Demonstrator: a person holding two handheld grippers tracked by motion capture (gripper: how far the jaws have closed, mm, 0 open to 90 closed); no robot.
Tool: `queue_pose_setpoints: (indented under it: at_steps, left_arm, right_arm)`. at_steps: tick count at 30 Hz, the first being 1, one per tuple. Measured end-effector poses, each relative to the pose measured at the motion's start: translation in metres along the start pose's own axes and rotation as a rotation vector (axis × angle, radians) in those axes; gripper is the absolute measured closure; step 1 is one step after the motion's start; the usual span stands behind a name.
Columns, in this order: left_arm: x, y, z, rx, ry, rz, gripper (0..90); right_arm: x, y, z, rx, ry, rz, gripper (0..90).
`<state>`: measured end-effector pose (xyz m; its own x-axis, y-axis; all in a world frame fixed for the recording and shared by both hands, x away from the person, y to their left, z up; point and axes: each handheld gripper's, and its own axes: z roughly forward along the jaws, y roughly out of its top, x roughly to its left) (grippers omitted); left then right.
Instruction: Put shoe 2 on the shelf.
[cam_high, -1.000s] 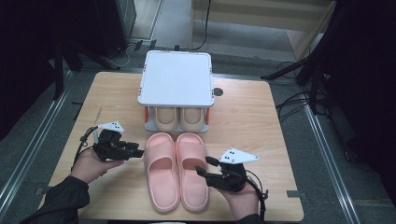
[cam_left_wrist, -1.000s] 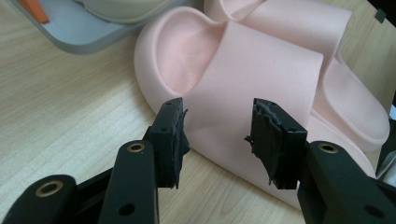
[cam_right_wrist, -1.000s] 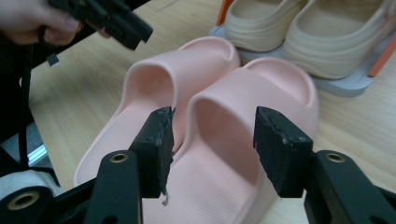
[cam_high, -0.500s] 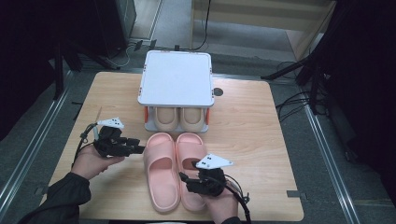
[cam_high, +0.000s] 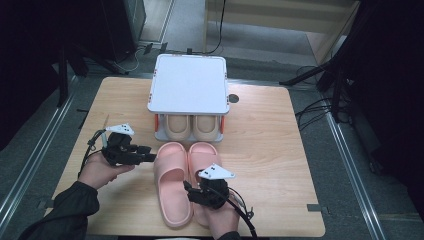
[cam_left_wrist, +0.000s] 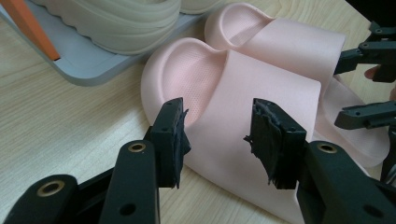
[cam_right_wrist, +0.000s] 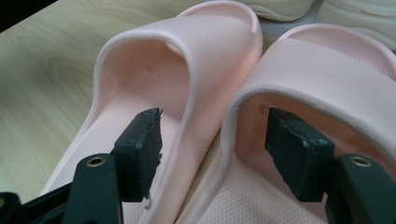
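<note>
Lower left of the high view: the left hand (cam_high: 100, 170) holds the left gripper (cam_high: 145, 154) level above the desk (cam_high: 280, 150), aimed at the left pink slipper (cam_high: 172, 185); jaws apart, nothing between them. Lower centre: the right hand (cam_high: 222, 222) holds the right gripper (cam_high: 189, 192) over the slippers' heels, jaws apart, one inside each slipper, astride the adjoining inner walls, the right pink slipper (cam_high: 205, 155) alongside. Upper centre: a white-topped rack (cam_high: 189, 82) holds a beige pair (cam_high: 192, 126) on its lower tier.
</note>
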<state>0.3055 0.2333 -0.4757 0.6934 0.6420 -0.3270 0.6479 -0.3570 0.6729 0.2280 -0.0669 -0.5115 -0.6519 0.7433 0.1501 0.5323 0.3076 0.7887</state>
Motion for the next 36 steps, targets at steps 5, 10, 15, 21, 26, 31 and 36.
queue_pose_setpoints:
  at_steps: [5, 10, 15, 21, 26, 31, 36]
  left_arm:
    - [0.002, 0.001, 0.001, 0.001, -0.002, 0.000, 54.5]
    - [0.003, 0.001, 0.000, 0.000, -0.003, -0.006, 54.5]
    - [0.004, 0.000, 0.000, -0.004, -0.004, -0.009, 54.5]
    - [0.004, 0.000, 0.000, -0.004, -0.004, -0.012, 54.5]
    - [0.004, 0.000, 0.000, -0.005, -0.003, -0.012, 54.5]
    - [0.004, 0.000, 0.000, -0.002, -0.001, -0.012, 54.5]
    - [0.003, 0.000, 0.000, -0.004, -0.010, -0.005, 54.5]
  right_arm:
    - [0.005, 0.005, 0.010, -0.007, -0.041, 0.011, 36.3]
    - [0.009, 0.008, 0.019, 0.005, -0.043, 0.026, 36.0]
    - [0.009, 0.012, 0.028, 0.019, -0.060, 0.044, 36.4]
    - [0.009, 0.016, 0.032, 0.035, -0.091, 0.058, 40.2]
    - [0.007, 0.017, 0.032, 0.047, -0.104, 0.034, 51.6]
    - [0.004, 0.018, 0.032, 0.056, -0.103, 0.020, 60.5]
    - [-0.003, 0.020, 0.028, 0.073, -0.082, 0.043, 68.6]
